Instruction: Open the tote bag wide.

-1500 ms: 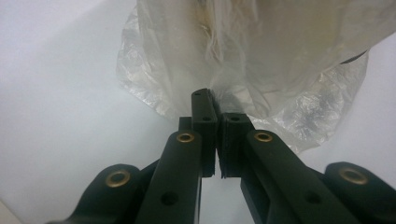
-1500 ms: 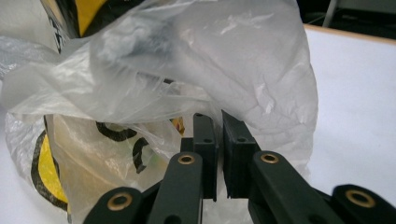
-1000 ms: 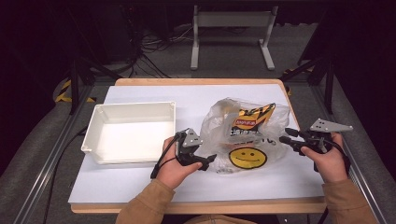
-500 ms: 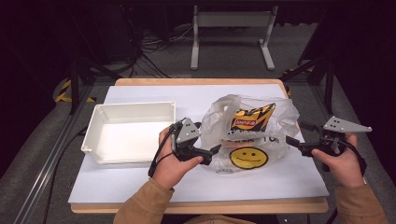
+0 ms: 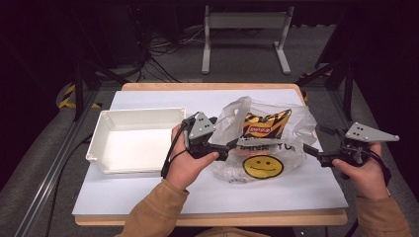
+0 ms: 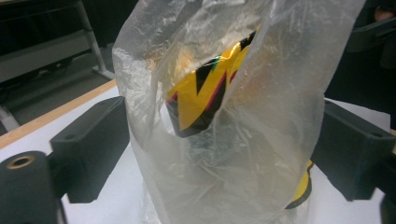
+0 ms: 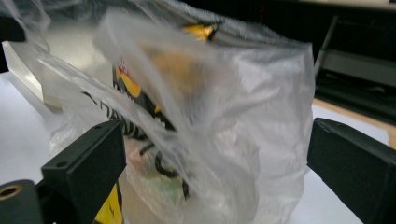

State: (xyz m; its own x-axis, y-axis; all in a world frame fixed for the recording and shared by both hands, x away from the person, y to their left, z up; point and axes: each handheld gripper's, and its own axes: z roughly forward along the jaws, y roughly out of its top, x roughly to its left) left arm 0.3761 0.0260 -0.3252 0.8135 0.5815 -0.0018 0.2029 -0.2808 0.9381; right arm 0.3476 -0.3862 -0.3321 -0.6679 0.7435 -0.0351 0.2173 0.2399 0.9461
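Clear crinkled plastic bag (image 5: 267, 143) with smiley print and a yellow-black snack packet (image 5: 266, 124), mid-table right of white tray (image 5: 99, 143); flanked by left gripper (image 5: 228, 147) and right gripper (image 5: 311, 150), jaws wide, film between, right just opened, presumably to spread its mouth.

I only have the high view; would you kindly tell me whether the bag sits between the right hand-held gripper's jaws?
Observer: Yes. The right hand-held gripper has just been opening its jaws. They stand wide, with the clear bag between them.
Operator: Thank you. And the left one?
Observer: The left hand-held gripper has just been closing slightly. The bag's film spans its whole gap, though I cannot tell whether the pads press on it.
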